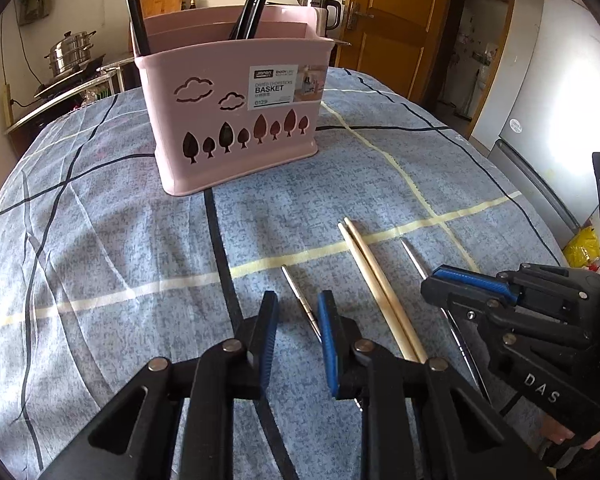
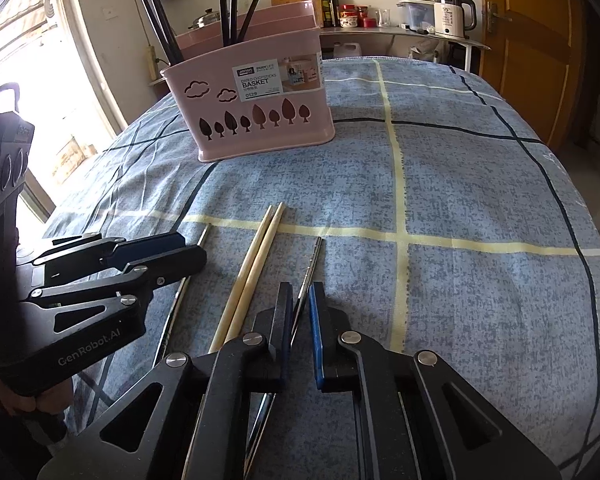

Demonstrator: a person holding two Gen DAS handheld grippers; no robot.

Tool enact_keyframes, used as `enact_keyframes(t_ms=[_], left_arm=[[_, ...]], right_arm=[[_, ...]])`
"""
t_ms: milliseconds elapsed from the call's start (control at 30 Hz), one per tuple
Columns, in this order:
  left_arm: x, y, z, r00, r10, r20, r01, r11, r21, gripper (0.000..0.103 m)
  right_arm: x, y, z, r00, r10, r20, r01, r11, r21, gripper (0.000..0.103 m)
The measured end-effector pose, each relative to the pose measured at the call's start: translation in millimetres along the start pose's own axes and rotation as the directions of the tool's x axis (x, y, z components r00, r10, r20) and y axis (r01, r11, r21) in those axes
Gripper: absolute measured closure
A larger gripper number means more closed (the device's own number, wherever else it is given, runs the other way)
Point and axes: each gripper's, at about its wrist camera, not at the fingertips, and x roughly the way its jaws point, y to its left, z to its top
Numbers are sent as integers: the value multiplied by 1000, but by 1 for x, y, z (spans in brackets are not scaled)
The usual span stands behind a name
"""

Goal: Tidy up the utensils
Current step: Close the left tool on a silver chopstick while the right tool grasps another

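A pink utensil basket (image 1: pixel 236 128) (image 2: pixel 260 112) stands on the blue checked cloth and holds several black utensils (image 2: pixel 228 4). A pair of wooden chopsticks (image 1: pixel 380 288) (image 2: pixel 252 268) lies in front of it, between two metal chopsticks. My left gripper (image 1: pixel 298 320) is open low over the left metal chopstick (image 1: pixel 300 296), which runs between its jaws. It also shows at the left of the right wrist view (image 2: pixel 160 252). My right gripper (image 2: pixel 300 312) is open around the right metal chopstick (image 2: pixel 310 264) (image 1: pixel 414 258). It also shows in the left wrist view (image 1: pixel 460 284).
The cloth-covered table (image 2: pixel 460 200) drops off on all sides. Behind it stand a counter with a kettle (image 2: pixel 454 14), jars and a steel pot (image 1: pixel 70 54), a wooden door (image 1: pixel 396 12) and a fridge (image 1: pixel 560 80).
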Motion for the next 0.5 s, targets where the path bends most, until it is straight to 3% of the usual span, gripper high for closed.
enact_keyframes(t_ms=[100, 267, 500], left_arm=[[-1, 0, -2, 1000, -12, -7, 12, 1000, 7, 92], [-5, -1, -6, 1000, -3, -25, 4, 1000, 26, 93], [-3, 9, -1, 998, -35, -49, 33, 999, -36, 93]], right_arm=[[-3, -5, -1, 1000, -8, -7, 8, 1000, 6, 95], [-4, -9, 1, 999, -22, -25, 23, 999, 23, 94], [4, -10, 11, 998, -52, -37, 54, 998, 43, 94]])
